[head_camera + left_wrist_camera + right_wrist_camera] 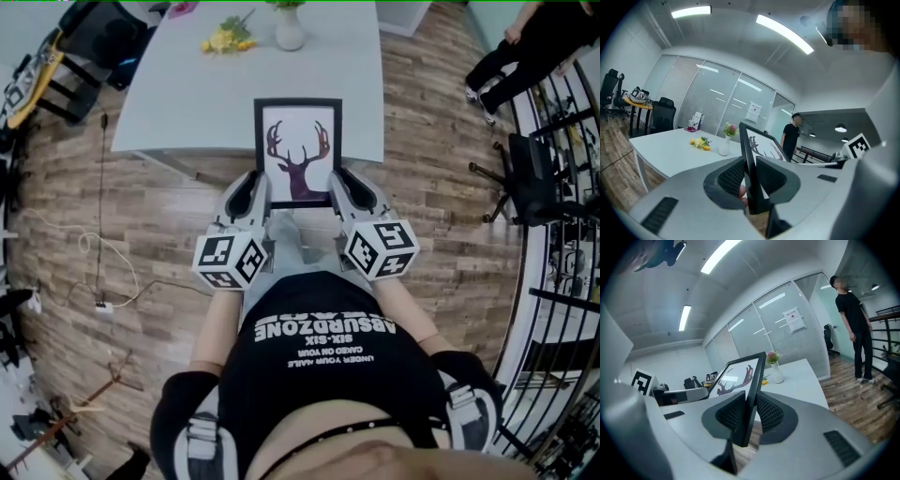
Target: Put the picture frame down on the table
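Observation:
A black picture frame with a dark red deer print is held in the air above the near edge of the white table. My left gripper is shut on the frame's lower left edge. My right gripper is shut on its lower right edge. In the left gripper view the frame stands edge-on between the ribbed pads of the left gripper. In the right gripper view the frame is likewise pinched by the right gripper.
A white vase and yellow flowers stand at the table's far side. Office chairs and black railings line the right. A person stands at the far right. Cables lie on the wood floor at left.

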### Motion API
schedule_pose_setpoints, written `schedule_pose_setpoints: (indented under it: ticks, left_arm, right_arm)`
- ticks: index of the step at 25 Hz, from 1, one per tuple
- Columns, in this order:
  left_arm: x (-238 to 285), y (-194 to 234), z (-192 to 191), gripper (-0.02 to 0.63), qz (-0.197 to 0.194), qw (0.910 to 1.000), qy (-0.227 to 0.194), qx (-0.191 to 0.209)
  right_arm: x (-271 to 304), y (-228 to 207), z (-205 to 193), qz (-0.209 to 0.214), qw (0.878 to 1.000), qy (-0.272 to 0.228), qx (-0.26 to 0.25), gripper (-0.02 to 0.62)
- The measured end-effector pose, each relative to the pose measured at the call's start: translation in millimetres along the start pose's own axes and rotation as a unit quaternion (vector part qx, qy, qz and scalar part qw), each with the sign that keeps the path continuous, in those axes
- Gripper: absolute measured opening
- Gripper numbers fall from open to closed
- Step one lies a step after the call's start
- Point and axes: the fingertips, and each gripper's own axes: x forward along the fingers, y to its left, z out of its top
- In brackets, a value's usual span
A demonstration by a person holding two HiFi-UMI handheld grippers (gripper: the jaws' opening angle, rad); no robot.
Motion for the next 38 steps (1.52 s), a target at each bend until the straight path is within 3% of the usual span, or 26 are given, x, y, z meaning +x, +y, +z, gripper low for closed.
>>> schedule_pose_setpoints:
  ticks: [19,38]
  left_arm:
    - [135.8,78.4,50.6,0.087,-0.043,0.9986,0.030,-0.006]
    - [230.8,143.4,44.1,0.087,-0.050,0.9942,0.092,-0.025]
  right_arm:
    - [134.4,-39.2,57.1,-0.046,0.999,0.003,-0.004,0.089]
    - [237.6,-81.3,58.6,-0.071,0.996,0.052,0.014,0.089]
